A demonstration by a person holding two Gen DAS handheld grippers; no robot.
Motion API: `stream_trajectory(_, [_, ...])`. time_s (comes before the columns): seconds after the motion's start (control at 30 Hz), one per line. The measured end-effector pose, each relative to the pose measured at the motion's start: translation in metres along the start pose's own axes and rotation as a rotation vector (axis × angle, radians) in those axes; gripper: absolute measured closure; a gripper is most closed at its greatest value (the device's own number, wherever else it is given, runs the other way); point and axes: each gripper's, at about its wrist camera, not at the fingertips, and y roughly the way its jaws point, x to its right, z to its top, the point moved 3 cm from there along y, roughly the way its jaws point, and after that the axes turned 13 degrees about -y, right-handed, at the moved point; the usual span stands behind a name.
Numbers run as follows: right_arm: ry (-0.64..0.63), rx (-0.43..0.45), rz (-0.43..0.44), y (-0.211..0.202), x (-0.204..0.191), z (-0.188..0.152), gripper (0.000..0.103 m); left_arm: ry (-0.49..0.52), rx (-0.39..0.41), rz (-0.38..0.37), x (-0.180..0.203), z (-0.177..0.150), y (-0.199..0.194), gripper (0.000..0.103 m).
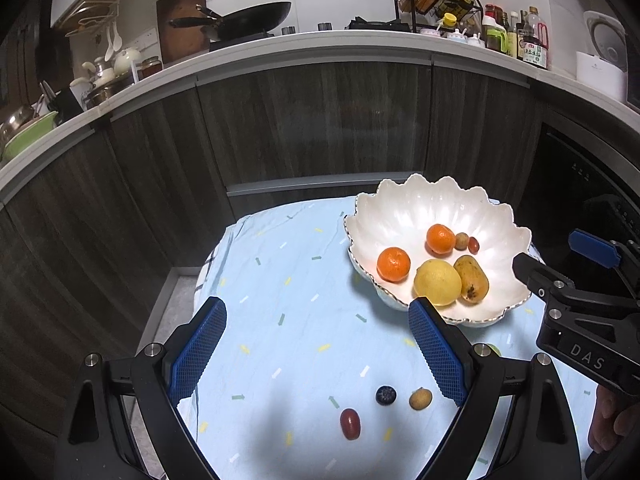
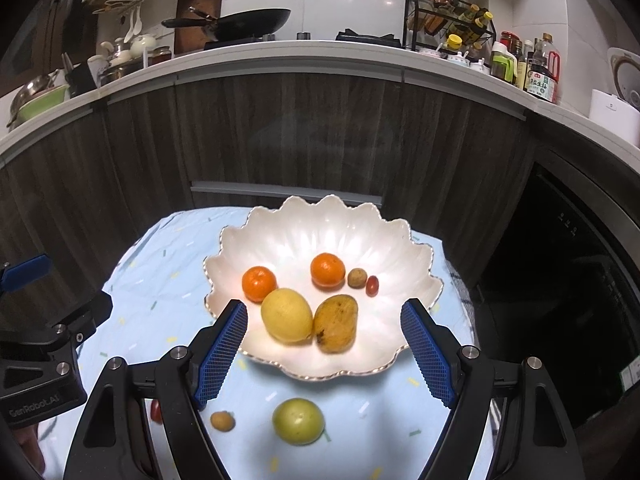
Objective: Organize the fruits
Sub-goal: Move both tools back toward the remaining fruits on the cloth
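Note:
A white scalloped bowl stands on the light blue cloth and holds two tangerines, a lemon, a mango, a small brown fruit and a red grape. On the cloth in front lie a red grape, a blueberry, a small brown fruit and a green fruit. My left gripper is open and empty above the loose small fruits. My right gripper is open and empty over the bowl's near rim, above the green fruit.
The cloth-covered table stands before dark wood cabinets. A counter behind holds a wok, bottles, a spice rack and dishes. A dark oven front is at the right. Floor shows left of the table.

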Motion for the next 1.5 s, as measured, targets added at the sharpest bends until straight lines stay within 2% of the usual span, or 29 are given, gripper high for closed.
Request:
stream_trajectory(0.53, [-0.031, -0.021, 0.040, 0.003, -0.027, -0.026, 0.023, -0.005, -0.039, 0.009, -0.016, -0.036, 0.007, 0.011])
stream_trajectory(1.07, [-0.121, -0.045, 0.109, 0.011, -0.053, -0.052, 0.024, 0.065, -0.093, 0.011, -0.018, -0.077, 0.015, 0.013])
stream_trajectory(1.23, [-0.148, -0.055, 0.153, 0.016, -0.064, -0.060, 0.031, 0.070, -0.120, 0.001, -0.019, -0.090, 0.022, 0.015])
stream_trajectory(1.37, [-0.167, -0.062, 0.185, 0.020, -0.070, -0.065, 0.034, 0.073, -0.150, -0.052, -0.018, -0.103, 0.028, 0.017])
stream_trajectory(1.5, [-0.197, -0.061, 0.219, 0.023, -0.077, -0.069, 0.043, 0.080, -0.174, -0.065, -0.017, -0.113, 0.035, 0.020])
